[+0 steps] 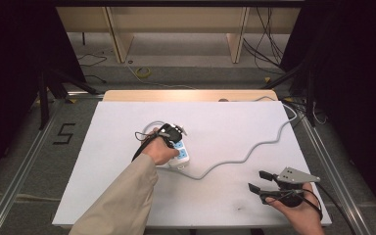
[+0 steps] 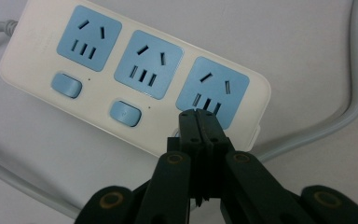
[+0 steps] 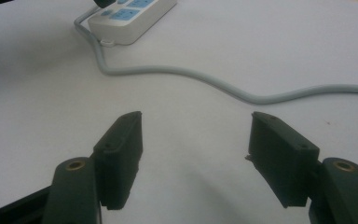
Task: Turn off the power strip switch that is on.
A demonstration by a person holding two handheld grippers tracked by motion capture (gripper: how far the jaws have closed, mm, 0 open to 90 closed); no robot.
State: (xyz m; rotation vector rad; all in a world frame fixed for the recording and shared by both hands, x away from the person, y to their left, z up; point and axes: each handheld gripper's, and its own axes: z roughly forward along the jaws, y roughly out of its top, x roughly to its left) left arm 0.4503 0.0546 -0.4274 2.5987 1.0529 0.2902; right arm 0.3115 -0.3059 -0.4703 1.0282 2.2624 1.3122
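The power strip (image 2: 121,79) lies flat near the middle of the surface (image 1: 225,127): white, three blue sockets, blue switches, grey cord (image 1: 254,147). The left gripper (image 2: 200,116) presses its closed fingers on the strip's end socket. The right gripper (image 3: 196,154), fingers open and empty, hovers well apart from the strip.
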